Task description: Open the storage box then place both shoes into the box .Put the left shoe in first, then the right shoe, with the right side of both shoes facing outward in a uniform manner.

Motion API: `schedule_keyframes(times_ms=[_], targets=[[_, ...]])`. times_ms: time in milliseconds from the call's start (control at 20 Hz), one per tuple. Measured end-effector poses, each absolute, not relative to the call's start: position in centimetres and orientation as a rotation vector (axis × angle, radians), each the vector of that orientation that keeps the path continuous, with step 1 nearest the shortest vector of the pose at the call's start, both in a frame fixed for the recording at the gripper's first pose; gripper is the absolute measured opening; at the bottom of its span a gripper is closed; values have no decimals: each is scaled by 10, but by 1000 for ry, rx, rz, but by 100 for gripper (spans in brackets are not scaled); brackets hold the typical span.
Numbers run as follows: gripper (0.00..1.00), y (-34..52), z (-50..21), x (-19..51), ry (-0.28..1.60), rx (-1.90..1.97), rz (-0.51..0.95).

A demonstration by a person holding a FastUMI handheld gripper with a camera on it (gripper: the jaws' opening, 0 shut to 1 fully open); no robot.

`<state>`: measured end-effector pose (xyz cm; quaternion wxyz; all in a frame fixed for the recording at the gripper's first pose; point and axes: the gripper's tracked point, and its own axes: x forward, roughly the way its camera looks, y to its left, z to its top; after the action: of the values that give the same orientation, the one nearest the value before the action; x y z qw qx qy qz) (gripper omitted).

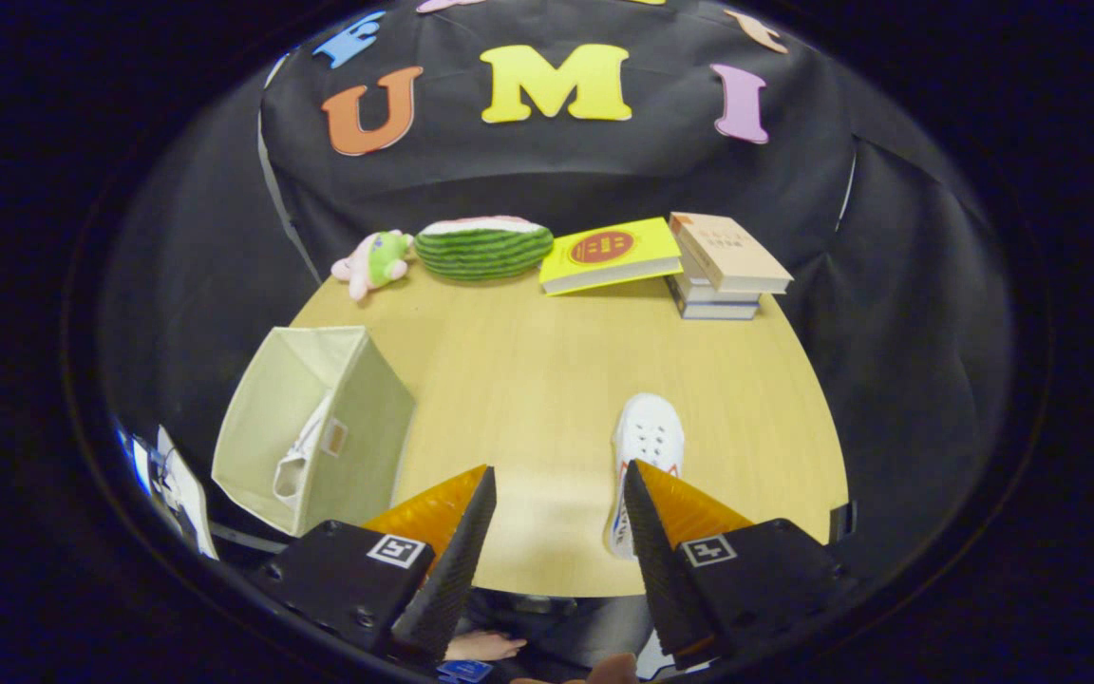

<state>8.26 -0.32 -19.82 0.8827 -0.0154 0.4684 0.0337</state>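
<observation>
A pale green fabric storage box point(319, 427) stands open at the table's left edge, just beyond my left finger. Inside it, a white shoe point(298, 464) leans against the near wall. A second white shoe point(644, 446) with red and blue trim lies on the wooden table point(528, 380), toe pointing away, partly hidden behind my right finger. My gripper point(558, 486) hovers above the table's near edge, open, with nothing between its fingers.
Along the table's far edge sit a small plush toy point(374, 261), a watermelon-slice cushion point(482, 248), a yellow book point(610, 253) and a stack of books point(726, 266). A person's hand point(482, 647) shows below the fingers.
</observation>
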Motion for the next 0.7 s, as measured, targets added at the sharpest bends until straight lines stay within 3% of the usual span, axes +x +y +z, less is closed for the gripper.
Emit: schedule_keyframes(times_ms=[300,700], targets=[[83,-79,-268,76,1112,-62,-9],[83,-109,-341,97,1242,23,0]])
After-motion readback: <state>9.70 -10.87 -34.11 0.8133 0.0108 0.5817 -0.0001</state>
